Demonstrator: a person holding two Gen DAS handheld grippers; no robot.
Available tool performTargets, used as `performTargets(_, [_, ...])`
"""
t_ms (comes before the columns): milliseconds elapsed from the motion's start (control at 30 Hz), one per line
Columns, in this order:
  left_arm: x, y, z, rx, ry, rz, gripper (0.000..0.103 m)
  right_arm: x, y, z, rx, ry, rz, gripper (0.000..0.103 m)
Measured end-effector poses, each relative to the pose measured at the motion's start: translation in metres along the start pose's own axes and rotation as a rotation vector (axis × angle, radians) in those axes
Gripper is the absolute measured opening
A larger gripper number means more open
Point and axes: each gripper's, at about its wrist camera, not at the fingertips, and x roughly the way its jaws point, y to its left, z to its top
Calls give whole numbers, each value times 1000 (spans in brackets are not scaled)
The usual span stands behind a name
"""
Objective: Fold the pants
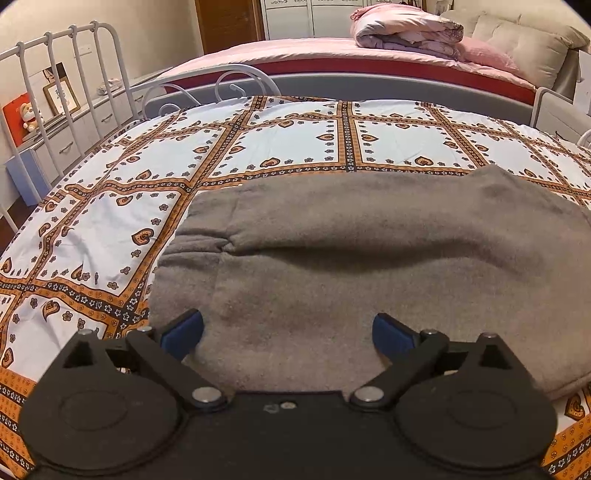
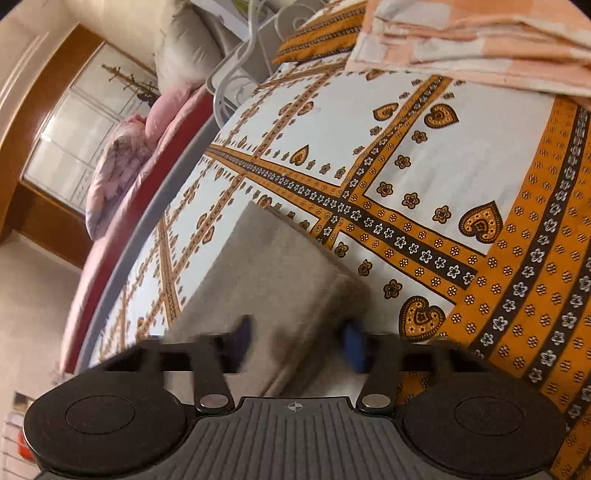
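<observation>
The grey fleece pants [image 1: 369,258] lie folded over on the patterned bedspread [image 1: 110,221], one layer on top of another. My left gripper [image 1: 288,332] is open, with its blue pads [image 1: 184,330] apart over the near edge of the pants and nothing between them. In the right wrist view, which is tilted and blurred, my right gripper [image 2: 299,343] is open over one end of the pants [image 2: 266,266]. Its blue pads [image 2: 352,345] stand apart on either side of the cloth.
A white metal bed frame [image 1: 74,92] stands at the left. A second bed with a pink sheet and a folded quilt [image 1: 406,33] lies behind. A folded peach blanket [image 2: 472,40] rests on the bedspread [image 2: 461,166] beyond the pants.
</observation>
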Motion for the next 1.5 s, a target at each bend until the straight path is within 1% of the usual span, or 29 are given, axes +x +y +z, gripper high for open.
performTargets(33, [1, -1, 0, 5, 1, 4, 92, 3, -2, 2, 12, 17, 22, 21])
performTargets(67, [1, -2, -1, 11, 3, 9, 92, 2, 1, 2, -12, 9, 16, 17])
performTargets(100, [1, -3, -1, 17, 4, 15, 92, 0, 9, 2, -67, -3, 18, 15])
performTargets(133, [1, -4, -1, 22, 5, 18, 92, -5, 17, 1, -100, -20, 30, 15])
performTargets(233, [1, -6, -2, 39, 6, 23, 93, -29, 37, 7, -172, -100, 121, 15])
performTargets(300, [3, -7, -3, 48, 10, 26, 93, -39, 44, 10, -202, -127, 142, 15])
performTargets(333, [3, -8, -3, 51, 10, 29, 93, -37, 43, 10, -217, -127, 130, 15])
performTargets(367, [4, -9, -3, 51, 11, 32, 93, -29, 39, 10, -221, -101, 76, 15])
performTargets(433, [5, -10, -2, 48, 15, 40, 94, 3, 22, 8, -191, 12, -65, 15])
performTargets(467, [4, -11, -2, 46, 15, 45, 94, 12, 11, 5, -170, 49, -99, 15])
performTargets(533, [3, -11, 0, 38, 11, 48, 94, 7, 12, 7, -139, 22, -61, 17])
performTargets(600, [-3, -6, 5, 8, -6, 56, 88, -5, 18, 7, -160, -14, -68, 24])
performTargets(700, [-21, 2, 17, -87, -93, 75, 82, -23, 29, 5, -197, -78, -115, 28])
performTargets(733, [-29, 1, 22, -110, -142, 74, 82, -27, 36, 2, -228, -105, -130, 29])
performTargets(800, [-38, -7, 31, -133, -201, 54, 82, -35, 56, -5, -305, -166, -182, 30])
performTargets(833, [-39, -14, 37, -124, -217, 22, 82, -39, 65, -8, -329, -199, -201, 30])
performTargets(867, [-39, -25, 42, -96, -229, 0, 82, -41, 76, -9, -366, -226, -192, 30])
performTargets(967, [-29, -65, 56, 51, -232, -77, 82, -35, 124, -23, -493, -285, -167, 30])
performTargets(1000, [-24, -80, 60, 103, -229, -110, 82, -28, 142, -31, -546, -273, -124, 30])
performTargets(1033, [-20, -90, 62, 142, -225, -135, 82, -19, 153, -39, -587, -234, -68, 30])
performTargets(1067, [-14, -101, 64, 180, -219, -148, 82, -4, 162, -46, -604, -185, -12, 30])
performTargets(1133, [-1, -118, 64, 231, -204, -157, 82, 32, 179, -61, -644, -43, 38, 30])
performTargets(1200, [19, -128, 63, 267, -160, -144, 82, 60, 197, -81, -721, 41, 60, 30])
performTargets(1267, [42, -128, 59, 291, -94, -99, 85, 86, 210, -97, -762, 114, 92, 30])
performTargets(1300, [51, -124, 56, 285, -76, -87, 91, 97, 211, -102, -774, 139, 94, 30])
performTargets(1333, [55, -115, 55, 249, -83, -95, 94, 109, 214, -108, -797, 170, 69, 30])
performTargets(1400, [57, -96, 56, 177, -72, -82, 95, 128, 210, -117, -844, 216, 0, 30])
performTargets(1467, [53, -79, 55, 133, -75, -74, 95, 128, 203, -114, -834, 209, 11, 27])
performTargets(1500, [50, -74, 55, 119, -79, -74, 91, 127, 202, -109, -821, 200, 0, 26])
